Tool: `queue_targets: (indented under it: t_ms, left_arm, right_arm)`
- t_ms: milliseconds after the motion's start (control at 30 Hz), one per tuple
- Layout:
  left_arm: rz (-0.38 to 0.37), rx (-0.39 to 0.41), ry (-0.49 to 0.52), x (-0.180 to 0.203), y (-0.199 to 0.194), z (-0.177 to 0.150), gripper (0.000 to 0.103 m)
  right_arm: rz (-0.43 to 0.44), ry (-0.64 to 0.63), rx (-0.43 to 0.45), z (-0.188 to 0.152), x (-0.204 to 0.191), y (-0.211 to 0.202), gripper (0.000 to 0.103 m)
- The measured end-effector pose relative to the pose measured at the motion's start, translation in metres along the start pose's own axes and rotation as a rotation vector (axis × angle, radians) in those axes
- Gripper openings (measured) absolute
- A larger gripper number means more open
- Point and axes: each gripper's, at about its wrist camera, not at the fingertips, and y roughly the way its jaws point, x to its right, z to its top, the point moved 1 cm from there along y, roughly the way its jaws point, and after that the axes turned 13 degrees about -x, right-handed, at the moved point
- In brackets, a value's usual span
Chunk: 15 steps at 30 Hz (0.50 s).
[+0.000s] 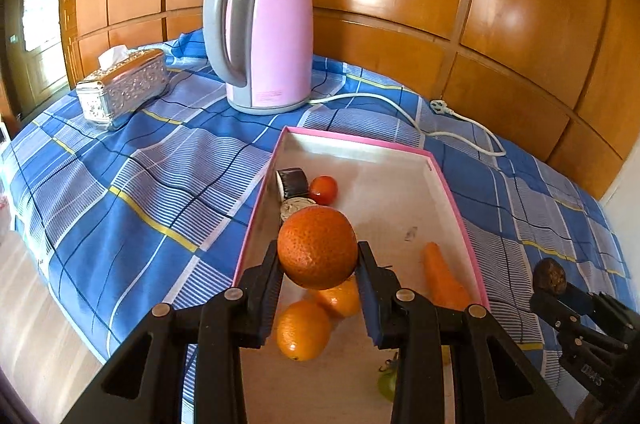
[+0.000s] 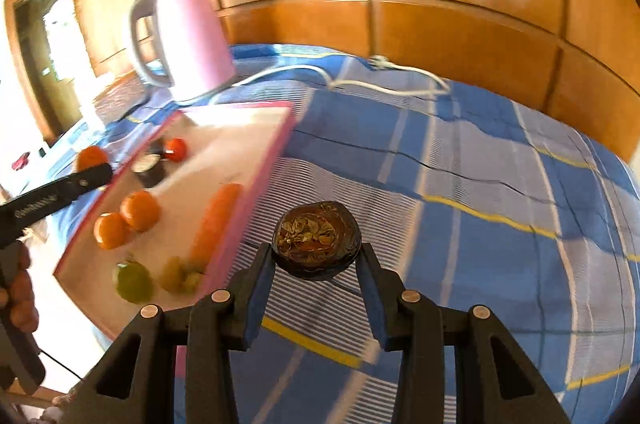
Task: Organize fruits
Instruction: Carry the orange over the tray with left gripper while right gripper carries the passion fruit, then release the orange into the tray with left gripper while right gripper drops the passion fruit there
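Counting three oranges (image 1: 317,247), one carrot (image 1: 443,278)

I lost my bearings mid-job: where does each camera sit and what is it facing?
Left wrist: on the left gripper, looking down its jaws at the orange they clamp over the pink-rimmed tray; the right gripper shows at right.
Right wrist: on the right gripper, facing the dark round fruit it clamps over the blue checked cloth; a hand shows at left.
Shared: tray, pink kettle, cloth.
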Motion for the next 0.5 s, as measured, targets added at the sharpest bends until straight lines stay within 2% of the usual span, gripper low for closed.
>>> queue_targets:
  t_ms: [167, 500]
  left_arm:
    - [0.003, 0.007, 0.006, -0.001, 0.000, 0.000, 0.035]
    - [0.003, -0.014, 0.005, -0.004, 0.009, 0.002, 0.035]
  right_arm:
    - [0.054, -0.055, -0.015, 0.018, -0.025, 0.006, 0.042]
    - [0.119, -0.055, -0.037, 0.054, -0.044, 0.019, 0.042]
